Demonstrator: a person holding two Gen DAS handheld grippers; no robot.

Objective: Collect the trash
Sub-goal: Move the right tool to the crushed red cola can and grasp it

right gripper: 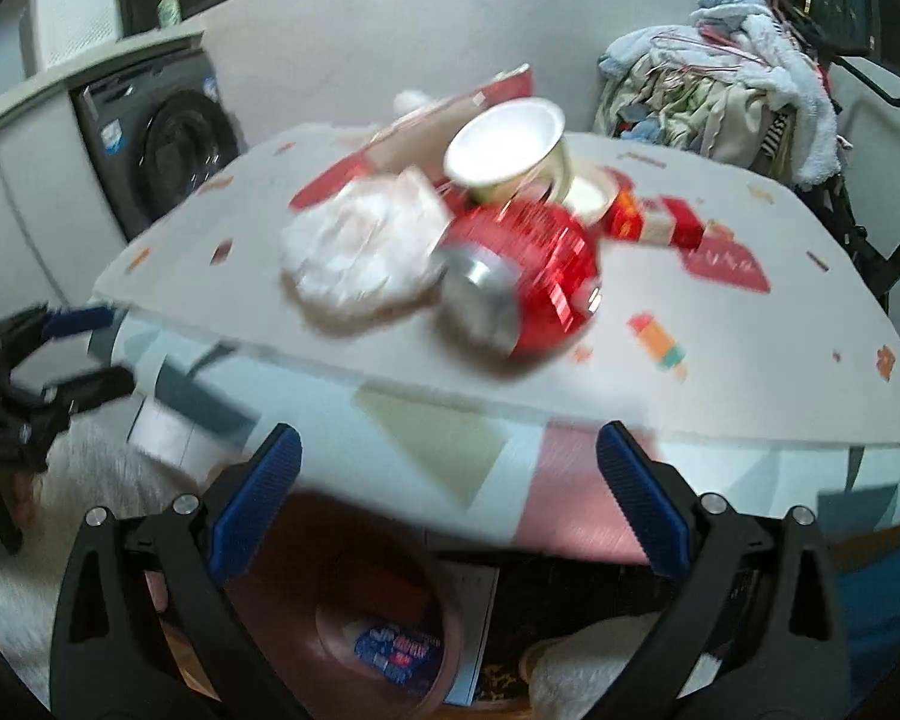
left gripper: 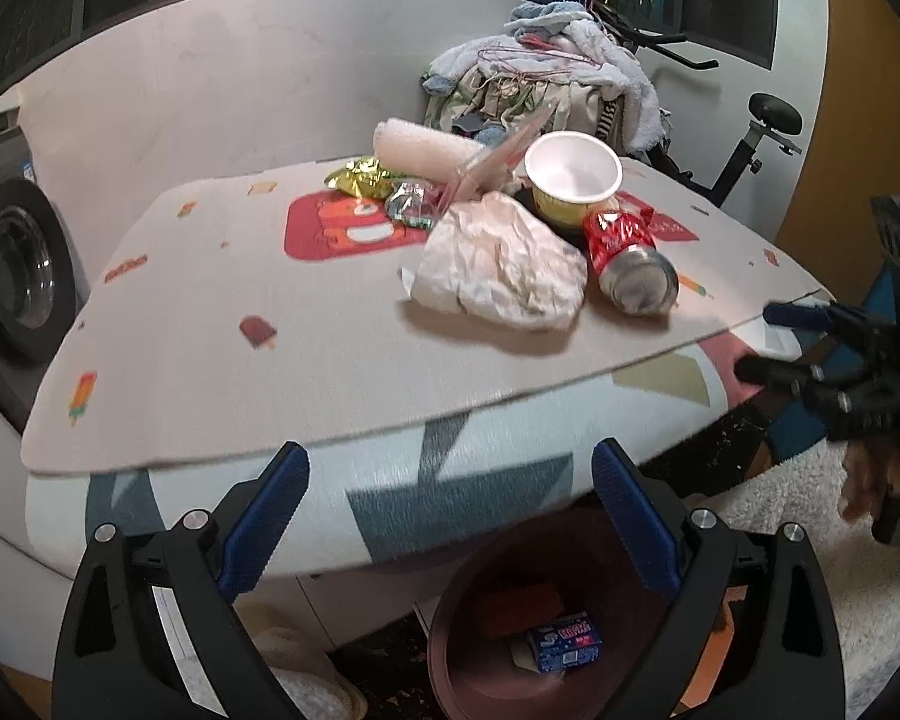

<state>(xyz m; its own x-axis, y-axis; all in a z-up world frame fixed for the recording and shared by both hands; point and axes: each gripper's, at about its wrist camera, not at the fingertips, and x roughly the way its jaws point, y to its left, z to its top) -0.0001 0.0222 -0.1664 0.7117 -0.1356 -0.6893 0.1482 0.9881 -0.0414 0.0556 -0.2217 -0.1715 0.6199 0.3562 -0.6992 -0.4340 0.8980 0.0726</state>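
dented red can [left gripper: 629, 258] lies sideways, touching crumpled white paper [left gripper: 501, 267].

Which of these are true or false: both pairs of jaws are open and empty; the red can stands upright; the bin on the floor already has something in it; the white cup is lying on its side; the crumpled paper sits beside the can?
1. Both the left gripper and the right gripper have their jaws open and empty. True.
2. The red can stands upright. False: it lies on its side on the table.
3. The bin already holds something. True: a small blue box lies inside.
4. The white cup lies on its side. False: it stands upright, mouth up.
5. The crumpled paper sits beside the can. True.
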